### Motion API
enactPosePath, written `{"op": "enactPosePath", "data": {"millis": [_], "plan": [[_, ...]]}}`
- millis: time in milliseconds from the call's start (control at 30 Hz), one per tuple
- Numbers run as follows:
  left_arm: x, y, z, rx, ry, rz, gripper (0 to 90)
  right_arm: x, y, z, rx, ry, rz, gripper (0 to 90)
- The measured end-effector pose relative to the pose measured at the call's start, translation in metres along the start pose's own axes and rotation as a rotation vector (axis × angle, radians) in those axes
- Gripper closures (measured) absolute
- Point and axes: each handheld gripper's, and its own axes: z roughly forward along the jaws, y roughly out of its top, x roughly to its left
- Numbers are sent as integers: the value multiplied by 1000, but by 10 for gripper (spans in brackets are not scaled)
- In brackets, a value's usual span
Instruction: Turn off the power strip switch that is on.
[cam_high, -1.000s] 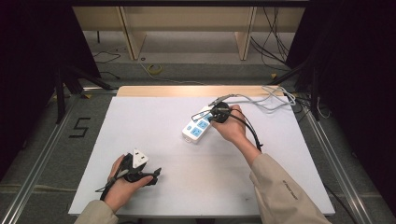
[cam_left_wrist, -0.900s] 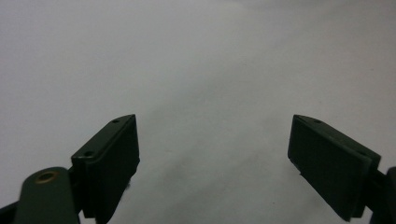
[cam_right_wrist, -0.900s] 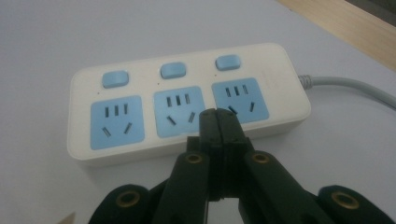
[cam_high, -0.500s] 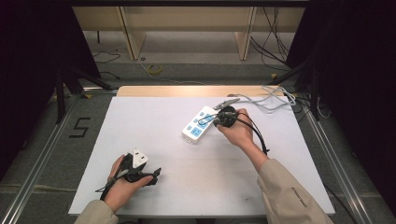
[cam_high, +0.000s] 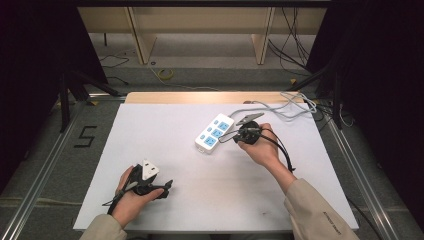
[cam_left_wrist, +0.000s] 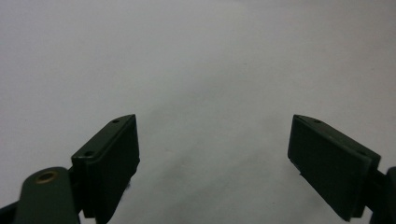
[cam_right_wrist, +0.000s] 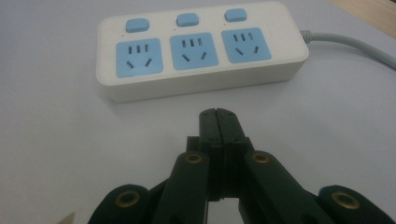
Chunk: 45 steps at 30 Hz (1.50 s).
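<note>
Power strip (cam_right_wrist: 201, 49) lies at 12 o'clock, just beyond the clenched, empty right gripper (cam_right_wrist: 218, 113), long axis crosswise, cable end toward 3 o'clock. Left gripper (cam_left_wrist: 215, 154) jaws released over the bare desk (cam_left_wrist: 210, 60).

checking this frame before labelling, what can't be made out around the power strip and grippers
- Power strip cable end: right gripper view, cut off by the right edge; high view, lost among tangled cables.
- Switch positions: too small in high view.
- Right gripper body: cut off by bottom edge.
- Left gripper surroundings: featureless table.

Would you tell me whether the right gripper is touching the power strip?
Apart: in the right gripper view, bare table separates the shut right gripper from the power strip.
</note>
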Motion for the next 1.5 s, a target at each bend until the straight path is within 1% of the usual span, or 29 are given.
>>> {"op": "enactPosePath", "data": {"millis": [67,200,300,567,933,1067,1300,1400,1500], "plan": [[0,0,0,-1,1,1,165,1,-3,-2,1,11,1,900],[1,0,0,0,3,-2,164,3,-9,-9,-7,16,-4,900],[1,0,0,1,3,0,165,5,-12,-13,-13,20,2,900],[0,0,0,0,3,-1,165,9,-24,-19,-6,37,11,900],[0,0,0,1,2,-1,165,14,-38,-24,3,47,-4,900],[0,0,0,0,1,-2,165,17,-43,-28,3,58,-20,900],[0,0,0,1,4,0,166,21,-52,-34,-6,64,-16,900],[0,0,0,1,4,-2,166,22,-55,-36,-6,65,-29,899],[0,0,0,0,4,-1,166,24,-58,-39,-3,66,-30,895]]}}
